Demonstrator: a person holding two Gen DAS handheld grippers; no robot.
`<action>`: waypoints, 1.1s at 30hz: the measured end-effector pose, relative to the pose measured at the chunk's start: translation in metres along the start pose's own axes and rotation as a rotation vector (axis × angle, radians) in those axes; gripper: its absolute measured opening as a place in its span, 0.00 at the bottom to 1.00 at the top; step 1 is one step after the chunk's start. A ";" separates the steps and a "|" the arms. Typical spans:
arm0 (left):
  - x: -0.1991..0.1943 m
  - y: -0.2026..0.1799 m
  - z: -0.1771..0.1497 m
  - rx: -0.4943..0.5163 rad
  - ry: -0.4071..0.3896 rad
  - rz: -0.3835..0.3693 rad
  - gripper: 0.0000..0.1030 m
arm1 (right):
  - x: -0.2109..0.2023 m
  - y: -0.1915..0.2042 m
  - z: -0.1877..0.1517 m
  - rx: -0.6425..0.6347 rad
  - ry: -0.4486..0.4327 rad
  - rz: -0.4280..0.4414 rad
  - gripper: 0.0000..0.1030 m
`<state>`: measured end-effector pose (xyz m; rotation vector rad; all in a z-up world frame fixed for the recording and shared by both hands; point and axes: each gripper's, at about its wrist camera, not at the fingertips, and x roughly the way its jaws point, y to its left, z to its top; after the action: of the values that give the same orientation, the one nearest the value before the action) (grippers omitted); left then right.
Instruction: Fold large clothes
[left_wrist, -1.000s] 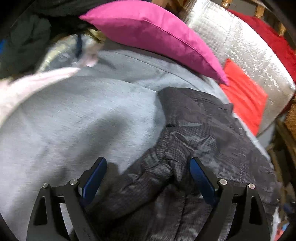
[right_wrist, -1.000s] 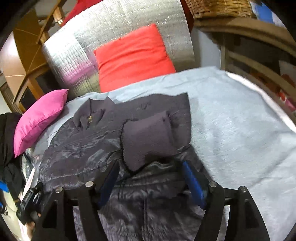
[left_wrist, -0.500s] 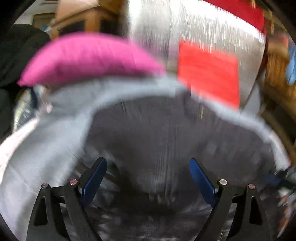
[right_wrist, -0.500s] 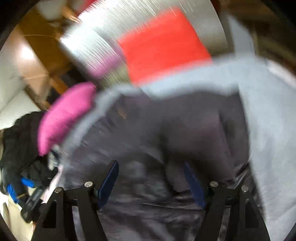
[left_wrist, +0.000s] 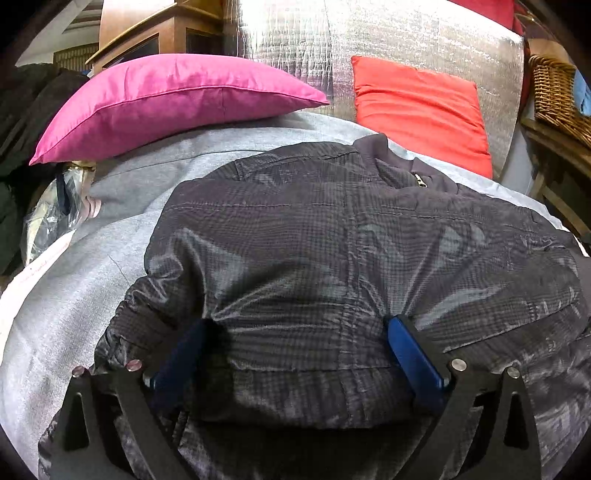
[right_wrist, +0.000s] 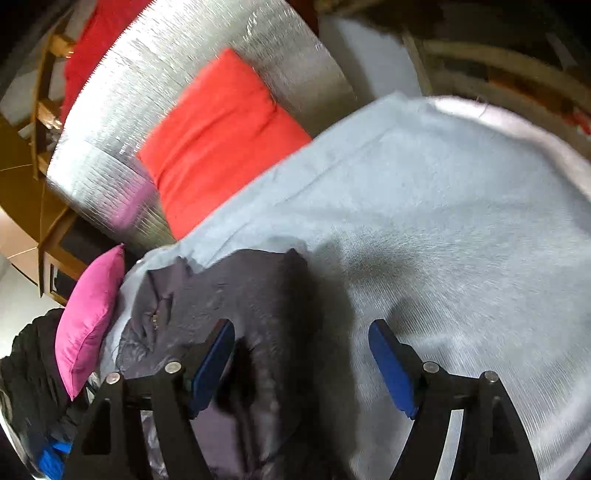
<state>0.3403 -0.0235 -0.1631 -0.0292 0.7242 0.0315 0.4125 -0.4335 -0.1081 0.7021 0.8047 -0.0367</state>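
Left claw (left_wrist: 297, 325): spread wide and opening more, down low on the jacket, with jacket cloth between the two blue pads but not pinched.
Right claw (right_wrist: 301, 326): spread too and opening a bit more, holding nothing; one blue pad over the jacket's edge, the other over bare grey sheet.
Jacket (left_wrist: 332, 229): dark, shiny and puffy, lying flat on the bed with its front up and its bottom edge near the left claw.
Collar (left_wrist: 380, 147): at the far end, pointing to the pillows, with the little zip pull (left_wrist: 419, 180) showing just under it.
Sleeves: one bunched along the jacket's side by the left claw; the other maybe laid across the front, but too blurry in the right view to be sure.
Done so far: jacket spread out and mostly smooth, zip closed at the top.
Left to do: bring the sides in, fold the body up toward the collar, then pat it into a neat bundle. By the look of it, closer to the start than the end.
Grey sheet (left_wrist: 110, 206): under the jacket, lots of room on both sides.
Pink pillow (left_wrist: 166, 96): past the jacket's far corner, resting on the sheet and apart from the jacket.
Red pillow (left_wrist: 421, 107): behind the collar, leaning on the silver back (left_wrist: 406, 33).
Basket (left_wrist: 554, 92): off to one side, well apart.
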 end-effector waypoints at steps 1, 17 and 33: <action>0.000 0.000 0.000 -0.001 -0.001 -0.001 0.97 | 0.010 0.007 0.002 -0.033 0.029 0.026 0.73; 0.002 0.000 0.000 -0.002 -0.002 -0.001 0.98 | -0.024 0.078 -0.028 -0.309 -0.221 -0.224 0.70; 0.000 0.001 0.003 -0.011 0.003 -0.013 0.99 | 0.067 0.139 -0.147 -0.572 -0.040 -0.172 0.83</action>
<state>0.3422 -0.0227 -0.1606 -0.0442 0.7267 0.0232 0.4045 -0.2242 -0.1457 0.0908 0.7860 0.0244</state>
